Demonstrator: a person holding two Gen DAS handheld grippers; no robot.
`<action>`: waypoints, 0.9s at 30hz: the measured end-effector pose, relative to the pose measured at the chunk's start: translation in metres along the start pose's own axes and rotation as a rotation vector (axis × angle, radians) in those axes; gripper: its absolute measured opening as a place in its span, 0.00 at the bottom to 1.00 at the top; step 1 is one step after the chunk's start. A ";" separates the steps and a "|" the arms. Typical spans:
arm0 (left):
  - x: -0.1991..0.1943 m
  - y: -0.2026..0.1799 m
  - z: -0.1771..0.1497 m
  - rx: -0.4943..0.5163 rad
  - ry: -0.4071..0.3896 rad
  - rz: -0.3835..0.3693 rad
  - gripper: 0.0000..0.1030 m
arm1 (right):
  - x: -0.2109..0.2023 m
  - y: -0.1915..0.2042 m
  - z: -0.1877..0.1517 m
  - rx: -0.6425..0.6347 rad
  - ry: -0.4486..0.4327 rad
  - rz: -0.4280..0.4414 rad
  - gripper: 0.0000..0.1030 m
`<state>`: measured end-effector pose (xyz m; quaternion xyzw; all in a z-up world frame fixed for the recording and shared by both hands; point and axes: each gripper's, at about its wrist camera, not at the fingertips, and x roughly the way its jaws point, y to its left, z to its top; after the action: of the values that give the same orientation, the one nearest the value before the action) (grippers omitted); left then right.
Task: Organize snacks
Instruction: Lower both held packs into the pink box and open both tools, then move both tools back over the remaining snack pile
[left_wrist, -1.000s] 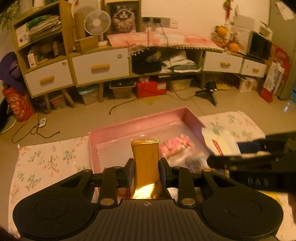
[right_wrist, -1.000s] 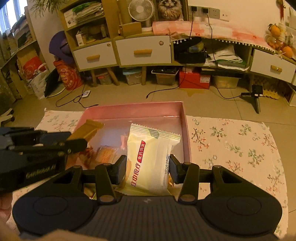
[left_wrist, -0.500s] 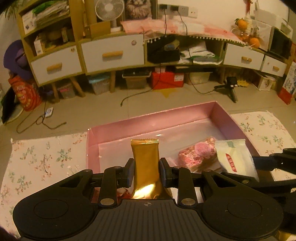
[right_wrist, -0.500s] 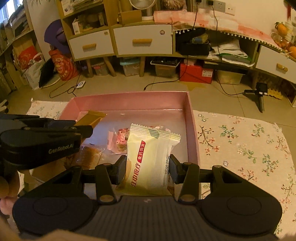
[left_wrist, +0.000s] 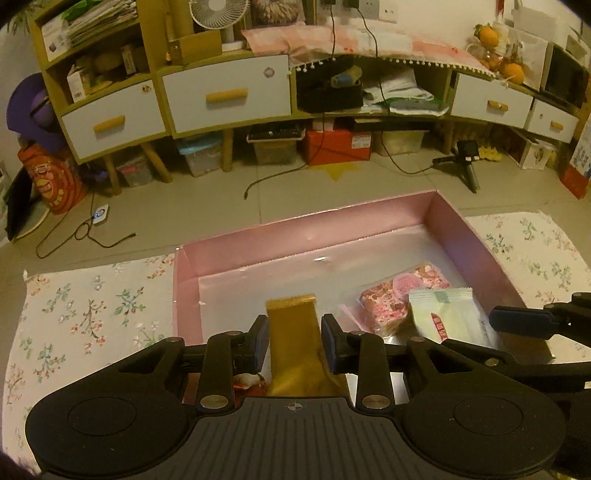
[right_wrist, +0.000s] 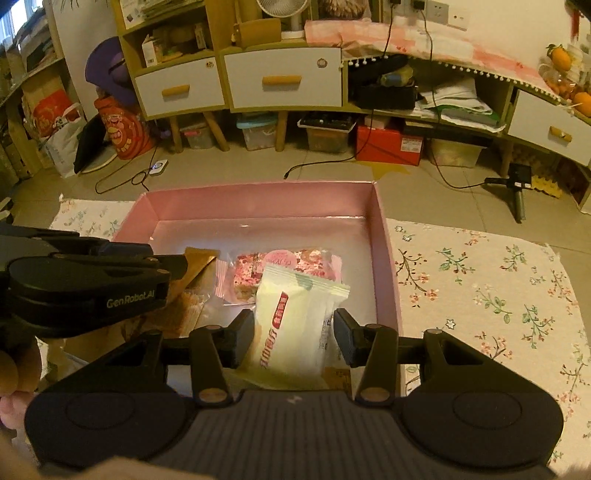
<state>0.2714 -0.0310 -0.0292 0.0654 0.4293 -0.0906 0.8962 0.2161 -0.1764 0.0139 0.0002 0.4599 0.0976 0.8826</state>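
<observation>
A pink box (left_wrist: 306, 225) (right_wrist: 258, 192) sits on a floral cloth. My left gripper (left_wrist: 293, 339) hangs over its near left part and its jaws are opening. The gold packet (left_wrist: 291, 325) stands between them, slipped down, with a thin gap at each pad. Over the near right part, my right gripper (right_wrist: 294, 336) is opening its jaws too. The white packet with a red label (right_wrist: 291, 317) leans between them, clear of the right pad. A pink nougat packet (right_wrist: 280, 266) lies flat on the box floor behind both.
The floral cloth (right_wrist: 480, 277) spreads on both sides of the box. Beyond it is bare tile floor with loose cables and a small tripod (left_wrist: 465, 158). A long cabinet with white drawers (left_wrist: 225, 96) lines the back wall. More wrappers lie in the box's near left corner.
Both grippers came lower over the box. Their jaws have widened, and the gold packet and the white packet have each slid down between the pads; the white one now tilts.
</observation>
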 end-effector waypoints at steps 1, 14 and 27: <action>-0.001 0.000 0.000 -0.002 0.000 -0.001 0.33 | -0.001 0.000 0.000 0.004 0.000 0.003 0.47; -0.037 -0.006 -0.009 0.036 -0.004 -0.013 0.66 | -0.037 0.001 -0.002 -0.007 -0.025 -0.011 0.72; -0.093 -0.003 -0.041 0.016 -0.035 -0.029 0.81 | -0.072 0.002 -0.028 0.014 0.001 -0.023 0.84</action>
<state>0.1828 -0.0158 0.0177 0.0647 0.4138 -0.1080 0.9016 0.1526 -0.1893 0.0566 0.0011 0.4611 0.0843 0.8833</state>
